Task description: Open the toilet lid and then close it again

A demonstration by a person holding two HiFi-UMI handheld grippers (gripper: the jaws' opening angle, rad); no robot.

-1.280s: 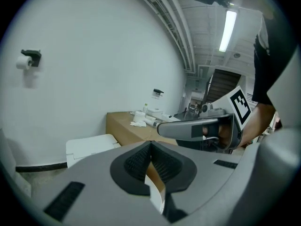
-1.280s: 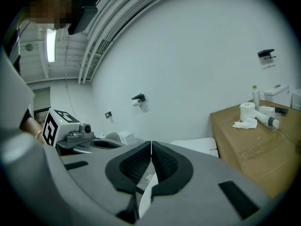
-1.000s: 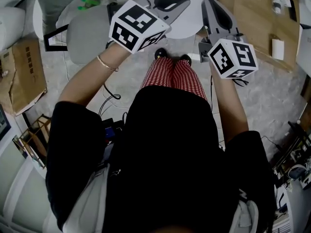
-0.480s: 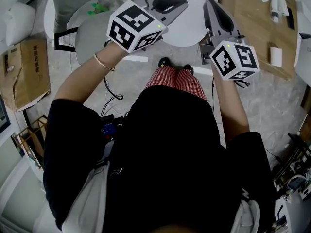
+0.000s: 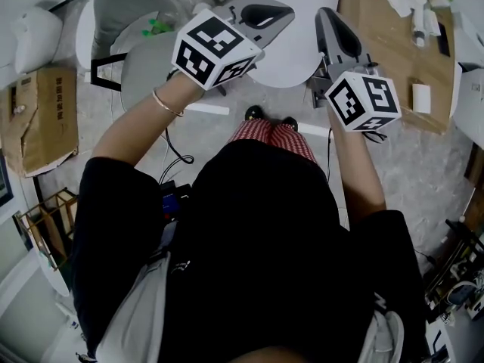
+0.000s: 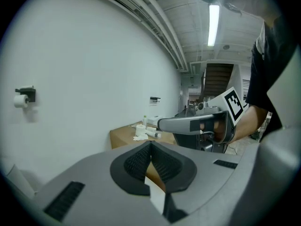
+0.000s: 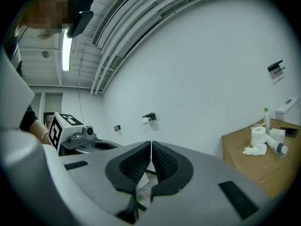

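Fingers (image 6: 136, 164) of the left gripper (image 6: 151, 146) clenched, tips touching, nothing held between them; fingers (image 7: 165, 164) of the right gripper (image 7: 151, 146) likewise pressed together at the tips and empty. Both grippers are held up in front of the person, left one pointing right toward the other, so each shows in the other's gripper view. In the head view both sit over the near edge of the toilet lid (image 5: 291, 40), a flat white rounded shape at far centre that looks to be down; left gripper over its left side, right gripper at its right edge, whether either touches it can't be told. Left marker cube (image 5: 214, 50) and right marker cube (image 5: 363, 100) nearer the person, bracelet (image 5: 166, 103) on the left wrist. Red-checked trousers (image 5: 272, 133) and black shoes (image 5: 268, 116) just near of the lid, on the grey floor (image 5: 423, 157). Brown table (image 5: 393, 59) to the right of the toilet carries a toilet roll (image 7: 257, 134), crumpled tissue and small bottles. Grey chair (image 5: 144, 63) to the left, cardboard box (image 5: 38, 119) further left on the floor. Paper holder (image 6: 24, 98) with a roll on the white wall (image 6: 94, 79)
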